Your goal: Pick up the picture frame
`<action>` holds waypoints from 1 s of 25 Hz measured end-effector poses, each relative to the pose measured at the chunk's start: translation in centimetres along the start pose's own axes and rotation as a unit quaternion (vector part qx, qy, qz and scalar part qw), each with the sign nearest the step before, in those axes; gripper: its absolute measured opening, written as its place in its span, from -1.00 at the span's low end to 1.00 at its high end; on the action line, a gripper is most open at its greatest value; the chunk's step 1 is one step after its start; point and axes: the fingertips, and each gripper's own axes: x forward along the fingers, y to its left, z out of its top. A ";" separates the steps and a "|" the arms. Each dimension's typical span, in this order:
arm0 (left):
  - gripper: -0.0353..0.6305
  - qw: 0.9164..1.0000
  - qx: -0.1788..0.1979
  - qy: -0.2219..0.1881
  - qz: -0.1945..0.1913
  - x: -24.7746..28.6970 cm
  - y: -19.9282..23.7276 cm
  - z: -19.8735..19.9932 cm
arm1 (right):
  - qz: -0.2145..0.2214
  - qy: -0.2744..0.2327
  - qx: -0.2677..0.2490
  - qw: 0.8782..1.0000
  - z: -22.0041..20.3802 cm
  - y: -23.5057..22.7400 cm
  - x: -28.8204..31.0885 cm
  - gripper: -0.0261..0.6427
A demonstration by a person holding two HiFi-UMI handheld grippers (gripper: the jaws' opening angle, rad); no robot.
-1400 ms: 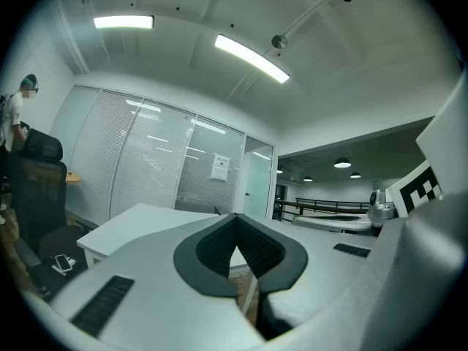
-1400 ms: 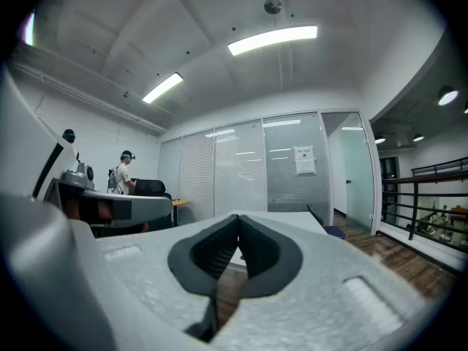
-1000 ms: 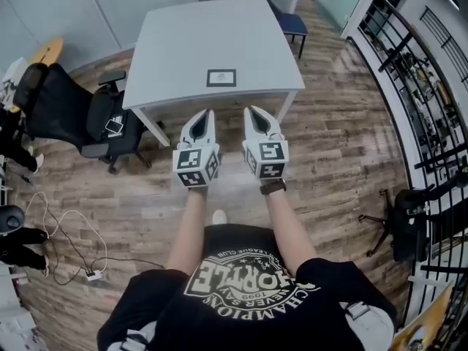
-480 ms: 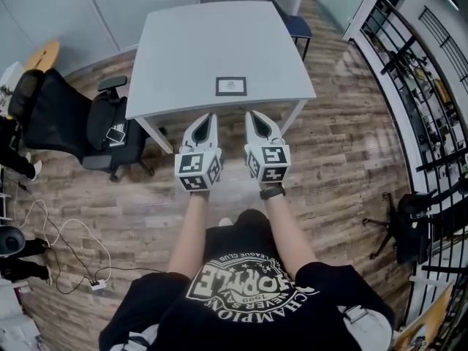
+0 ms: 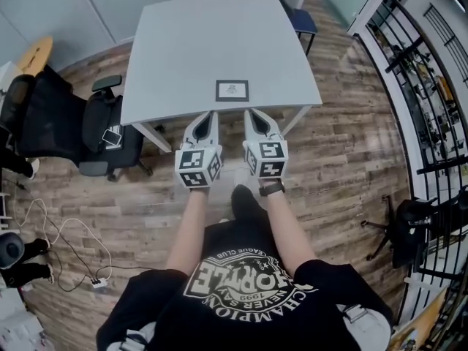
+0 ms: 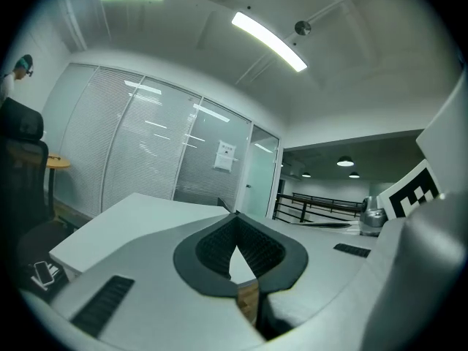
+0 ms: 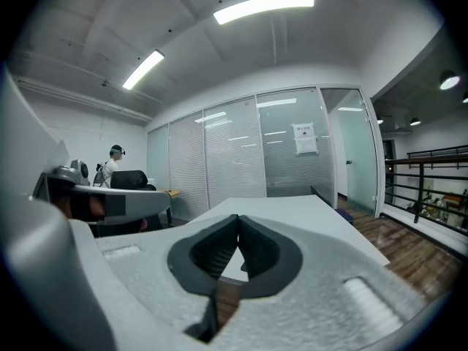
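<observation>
A small dark-rimmed picture frame lies flat near the front edge of the grey table in the head view. My left gripper and right gripper are side by side, just short of that front edge, below the frame and apart from it. Both are shut with nothing between the jaws. In the left gripper view my left gripper has its tips meeting, the table top beyond. The right gripper view shows my right gripper with tips together over the table. Neither gripper view shows the frame.
A black office chair with a phone on its seat stands left of the table. A blue chair is at the far right corner. Black railings run along the right. Cables lie on the wood floor at left.
The table and picture frame have come closer and lower in the head view as I walk forward. Both grippers stay shut and side by side, now reaching the table's front edge.
</observation>
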 end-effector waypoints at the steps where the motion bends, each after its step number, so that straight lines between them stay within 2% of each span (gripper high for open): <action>1: -0.88 1.000 0.003 0.002 0.002 1.5 0.5 0.1 | 0.004 0.002 0.002 1.000 0.1 -0.7 1.7 -0.93; 9: -0.88 1.000 0.014 0.002 0.025 12.6 3.5 3.2 | 0.030 -0.018 0.029 0.999 4.5 -7.9 12.5 -0.93; 13: -0.88 0.999 0.012 0.017 0.027 18.1 4.3 3.3 | 0.040 -0.013 0.043 0.998 5.2 -11.0 16.7 -0.93; 16: -0.88 0.999 0.008 0.031 0.026 20.8 4.6 2.5 | 0.047 0.000 0.060 0.997 4.2 -12.6 19.1 -0.93; 20: -0.88 0.997 -0.003 0.071 0.020 23.4 5.2 -0.2 | 0.050 0.042 0.077 0.995 0.8 -14.4 21.7 -0.93; 25: -0.88 0.993 -0.022 0.116 0.019 25.2 8.7 -3.6 | 0.048 0.088 0.091 0.991 -3.0 -14.8 24.9 -0.93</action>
